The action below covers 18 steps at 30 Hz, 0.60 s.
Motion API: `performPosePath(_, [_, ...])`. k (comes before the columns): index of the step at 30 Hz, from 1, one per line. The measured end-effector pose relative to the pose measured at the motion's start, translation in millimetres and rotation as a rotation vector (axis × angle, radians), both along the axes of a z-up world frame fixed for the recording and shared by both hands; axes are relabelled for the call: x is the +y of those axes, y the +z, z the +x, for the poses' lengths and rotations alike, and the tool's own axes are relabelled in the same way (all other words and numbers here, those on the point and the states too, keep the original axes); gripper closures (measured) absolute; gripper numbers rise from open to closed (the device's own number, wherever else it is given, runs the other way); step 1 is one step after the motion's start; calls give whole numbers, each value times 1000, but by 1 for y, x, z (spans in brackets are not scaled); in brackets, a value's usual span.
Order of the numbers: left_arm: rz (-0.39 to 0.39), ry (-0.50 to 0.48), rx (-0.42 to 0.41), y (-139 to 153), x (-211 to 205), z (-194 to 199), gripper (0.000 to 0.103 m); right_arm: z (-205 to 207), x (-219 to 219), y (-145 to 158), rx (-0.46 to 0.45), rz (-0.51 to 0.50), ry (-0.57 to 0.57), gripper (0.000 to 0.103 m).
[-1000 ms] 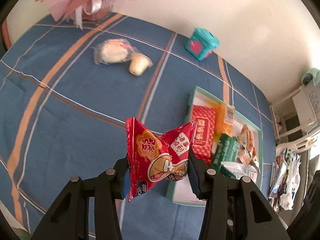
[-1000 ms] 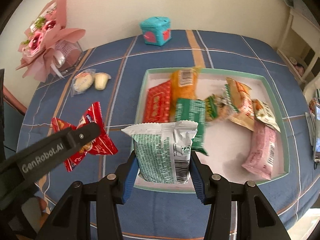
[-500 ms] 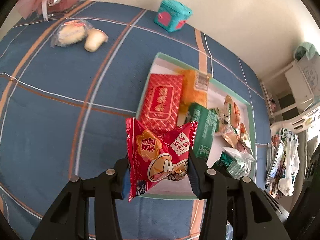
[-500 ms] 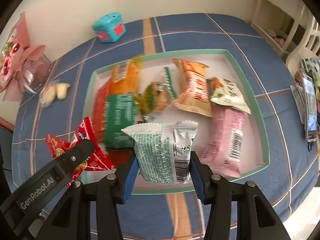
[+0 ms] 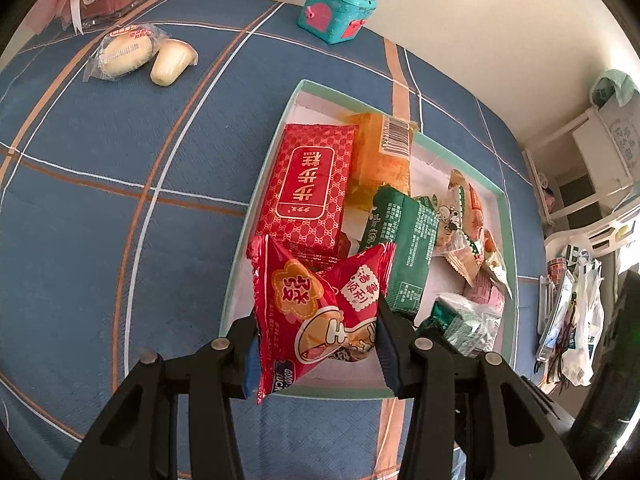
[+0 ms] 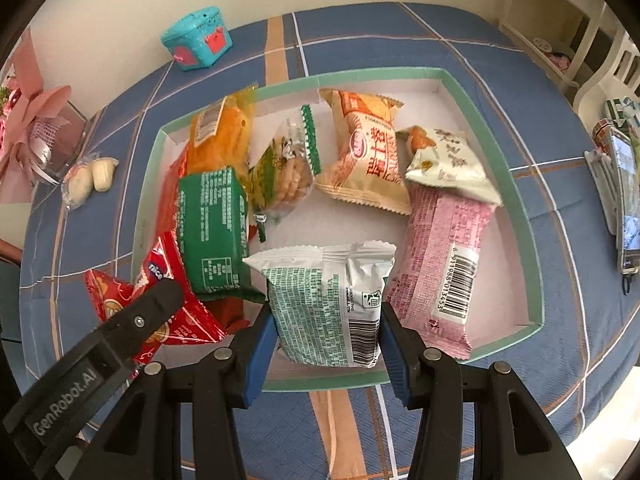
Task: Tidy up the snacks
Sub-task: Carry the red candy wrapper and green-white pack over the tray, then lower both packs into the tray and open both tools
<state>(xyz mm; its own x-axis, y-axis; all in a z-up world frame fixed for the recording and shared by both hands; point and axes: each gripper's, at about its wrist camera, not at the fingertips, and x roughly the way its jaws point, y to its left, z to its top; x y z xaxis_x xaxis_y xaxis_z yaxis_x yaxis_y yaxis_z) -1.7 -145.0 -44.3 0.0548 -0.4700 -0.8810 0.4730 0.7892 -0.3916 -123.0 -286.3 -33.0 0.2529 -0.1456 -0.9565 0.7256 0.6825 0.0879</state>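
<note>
The left hand-held gripper [image 5: 320, 342] pinches a red snack packet [image 5: 320, 308] between its blue pads, holding it over the near left corner of the mint-rimmed tray [image 5: 240, 248]. Just beyond the packet lies a red patterned box [image 5: 310, 188], with an orange packet [image 5: 384, 156] and a dark green packet [image 5: 404, 240] to its right inside the tray.

The right hand-held gripper [image 6: 326, 344] pinches a white-and-green snack packet [image 6: 324, 304] above the tray's near edge [image 6: 532, 248]. To its right lies a pink packet [image 6: 440, 256]; farther ahead are a cream packet [image 6: 448, 164], an orange-and-cream packet [image 6: 368, 148] and a clear cookie packet [image 6: 288, 164].

Far left of both grippers, on the blue plaid tablecloth [image 5: 120, 160], rest two pale wrapped pastries [image 5: 140, 56]. A teal toy box [image 5: 338, 10] stands by the wall.
</note>
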Motion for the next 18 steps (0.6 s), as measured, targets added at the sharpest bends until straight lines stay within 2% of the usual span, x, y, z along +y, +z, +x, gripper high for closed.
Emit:
performPosePath(4, [-15,20,17,-3,2,5,54,6,-2,-11,14,17,0,51])
performPosePath(10, [-16,53,-1,3,11,10,54,6,-5,-15,27,12,-9,51])
performPosePath(14, [19,64,-59,8,14,13,54,4,-9,-15,23,18,-13,51])
performPosePath(18, [28,77,-56,6,18,17,54,4,-10,-14,23,19,-14,51])
